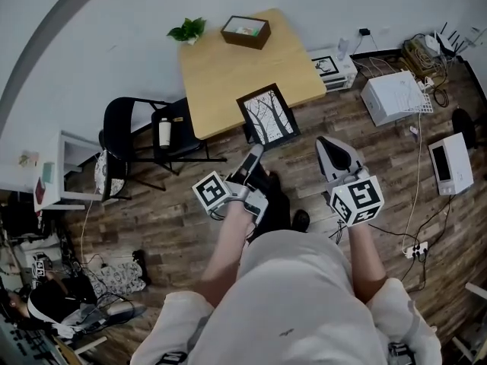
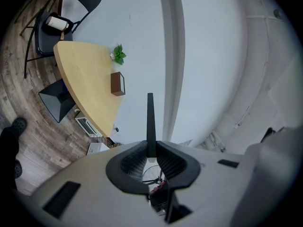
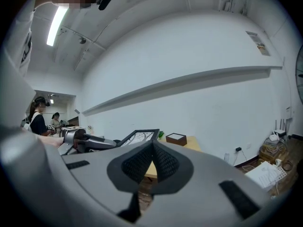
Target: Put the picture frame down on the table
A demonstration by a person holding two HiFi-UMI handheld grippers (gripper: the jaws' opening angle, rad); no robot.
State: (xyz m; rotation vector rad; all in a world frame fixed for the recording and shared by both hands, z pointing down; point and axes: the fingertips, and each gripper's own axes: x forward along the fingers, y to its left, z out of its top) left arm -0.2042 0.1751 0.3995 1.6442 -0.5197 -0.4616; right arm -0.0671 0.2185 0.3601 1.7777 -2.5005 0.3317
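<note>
Box [image 1: 245,31], plant [image 1: 188,30] on table [image 1: 228,82] beyond picture frame [image 1: 268,116]

Soft, even indoor light fills all three views, with faint shadows under the pale wooden bench [image 1: 228,74]. A long ceiling strip light [image 3: 56,25] glows brightly in the right gripper view. Fisheye distortion bows the white wall [image 2: 213,56] and blackens the corners. The thin black picture frame [image 2: 150,112], edge-on between the fingers of the left gripper [image 2: 150,151], is sharp.

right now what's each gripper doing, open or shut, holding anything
Left gripper: shut on the picture frame, clamped on its edge.
Right gripper: shut, nothing between its jaws.
</note>
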